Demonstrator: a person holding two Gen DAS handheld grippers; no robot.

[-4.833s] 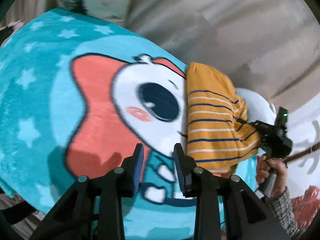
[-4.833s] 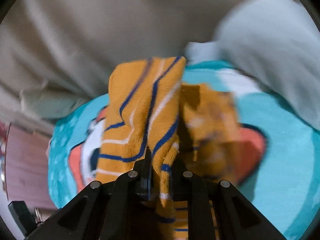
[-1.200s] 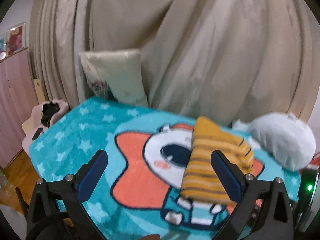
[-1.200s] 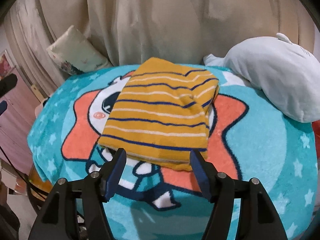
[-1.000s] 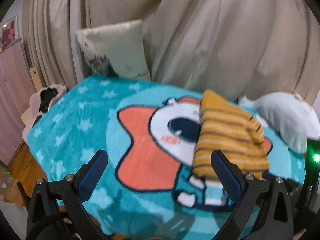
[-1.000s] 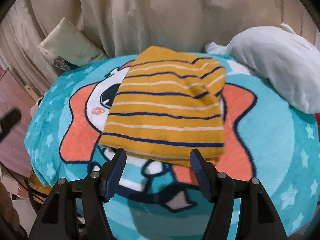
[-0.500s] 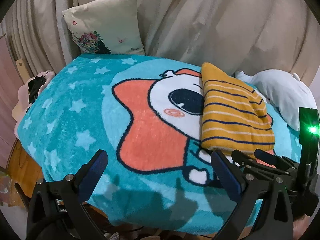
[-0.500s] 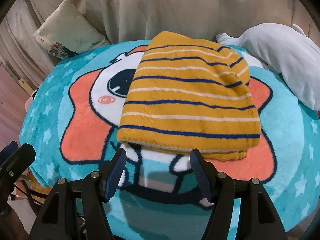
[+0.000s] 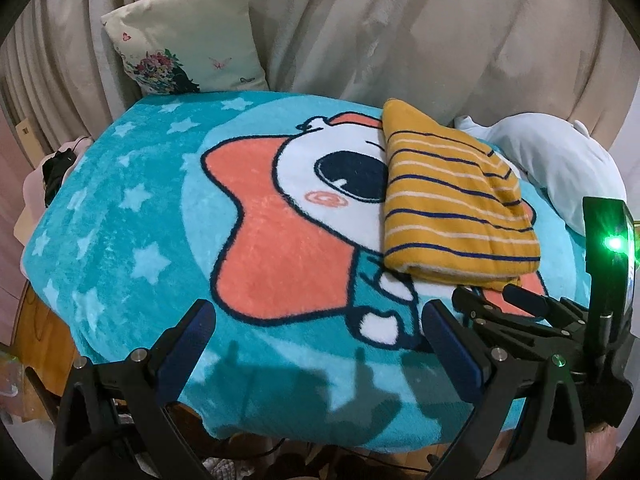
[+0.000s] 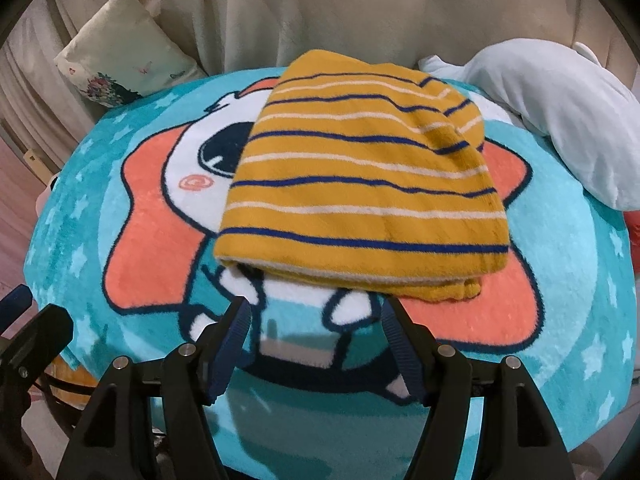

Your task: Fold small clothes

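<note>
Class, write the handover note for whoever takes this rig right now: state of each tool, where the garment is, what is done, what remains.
Left tool: open, empty, at the blanket's near edge.
Right tool: open, empty, just short of the garment.
Striped yellow garment: folded into a stacked rectangle, lying on the cartoon blanket, beside the white plush.
Done: this garment looks folded.
Left: no other clothes in view; perhaps neaten the bottom layer poking out at the front edge.

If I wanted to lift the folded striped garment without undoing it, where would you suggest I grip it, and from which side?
I would grip the folded yellow striped garment at its near edge, where the stacked layers show, coming in low from the front. The right gripper is open and already faces that edge. Pinching all the layers together there should keep the fold closed; a single top layer would probably peel open.
</note>
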